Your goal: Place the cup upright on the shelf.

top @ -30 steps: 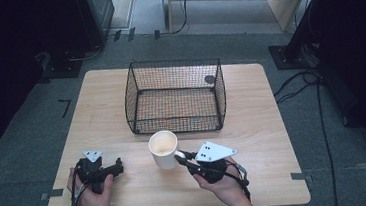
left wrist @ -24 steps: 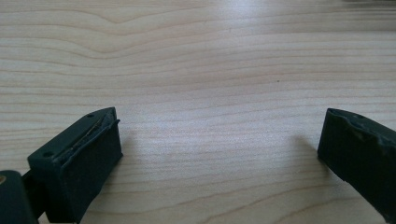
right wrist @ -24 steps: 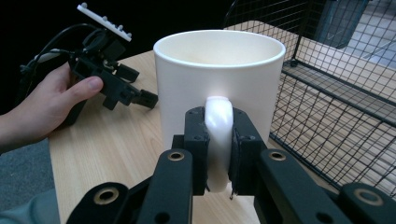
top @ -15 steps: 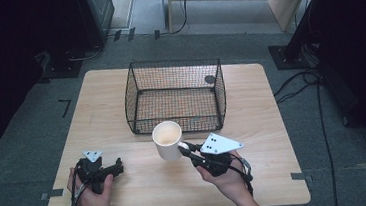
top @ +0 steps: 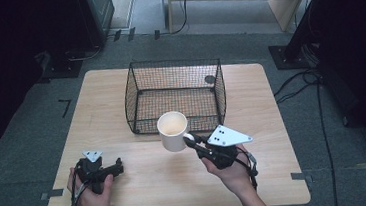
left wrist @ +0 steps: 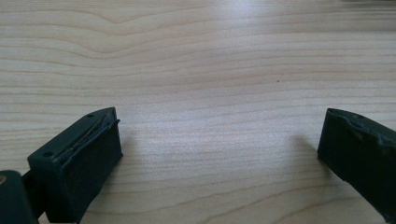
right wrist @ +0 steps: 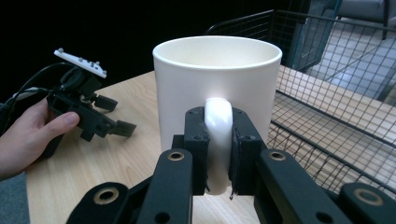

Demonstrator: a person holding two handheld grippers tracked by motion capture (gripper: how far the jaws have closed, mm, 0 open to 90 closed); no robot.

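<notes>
Inspection of the high view finds a light wooden table (top: 121,108) carrying a black wire basket (top: 175,96) at its far centre. We note a small dark round object (top: 210,79) near the basket's far right corner; we cannot tell what it is.

We find the white mug (top: 173,131) just in front of the basket's near wall, upright, mouth open upward, and apparently empty. Whether its base touches the table we cannot tell with certainty. In the right gripper view the mug (right wrist: 217,88) stands directly ahead, its handle (right wrist: 218,135) pinched between the two black jaws. We record the right gripper (top: 190,142) as clamped on that handle, held by the person's right hand (top: 232,171), with its grey three-cornered plate on top.

We find the left gripper (top: 118,168) low at the near left part of the table, held in the left hand (top: 93,198), well apart from the mug. The left gripper view shows its jaws spread wide with bare wood grain between them, gripping nothing. The right gripper view also shows the left gripper (right wrist: 123,128) beyond the mug, a thumb resting on it.
</notes>
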